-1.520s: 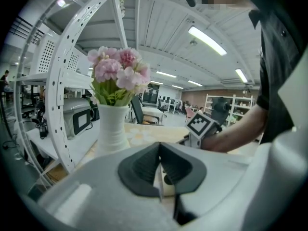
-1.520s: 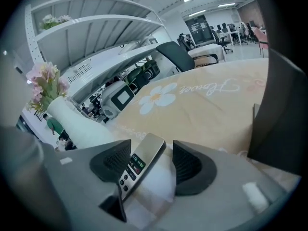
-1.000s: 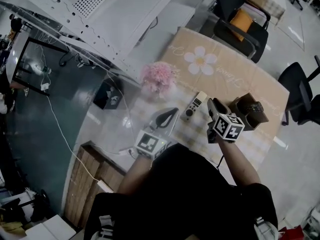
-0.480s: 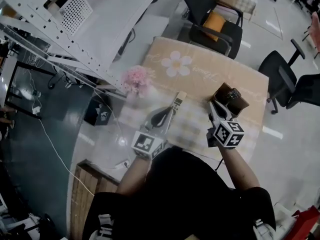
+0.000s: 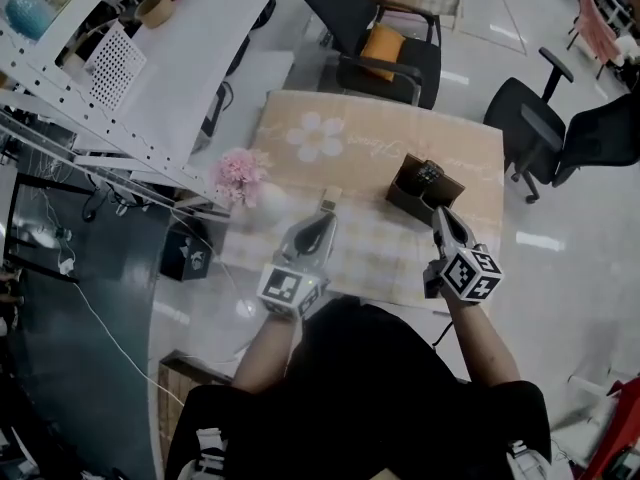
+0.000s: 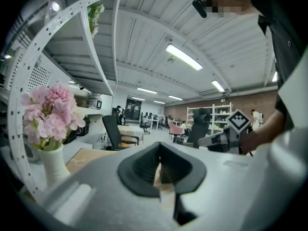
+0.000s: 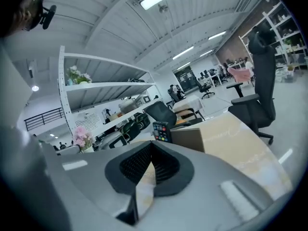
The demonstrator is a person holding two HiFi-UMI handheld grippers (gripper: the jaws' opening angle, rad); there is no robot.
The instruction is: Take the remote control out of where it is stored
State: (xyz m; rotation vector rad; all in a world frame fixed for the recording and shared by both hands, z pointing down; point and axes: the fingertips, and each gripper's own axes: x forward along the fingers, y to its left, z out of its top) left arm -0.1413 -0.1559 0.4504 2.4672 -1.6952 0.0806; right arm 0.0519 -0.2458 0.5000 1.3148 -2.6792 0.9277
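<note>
The white shelf rack (image 5: 120, 118) ran down the left side, and there was the table (image 5: 470, 158) under its beige flower-print cloth, with dark office chairs (image 5: 370, 28) parked beyond the far edge. Both grippers were held up over the near half of the cloth, well apart from each other. The left gripper (image 5: 322, 223) (image 6: 160, 165) had its jaws pressed together with nothing in them. The right gripper (image 5: 443, 215) (image 7: 149, 165) had just been closing its jaws, which met with nothing between them, and it pointed toward the brown box (image 5: 405, 196) (image 7: 192, 138) without touching it. That box stood on the right half of the table. Pink flowers (image 5: 238, 173) (image 6: 48, 114) in a white vase stood at the left edge. The dark remote (image 5: 428, 175) (image 7: 161, 131) stood upright in the box, its buttoned top poking above the rim. The end of a pale remote (image 5: 327, 206) lay on the cloth just past the left gripper's tip.
</note>
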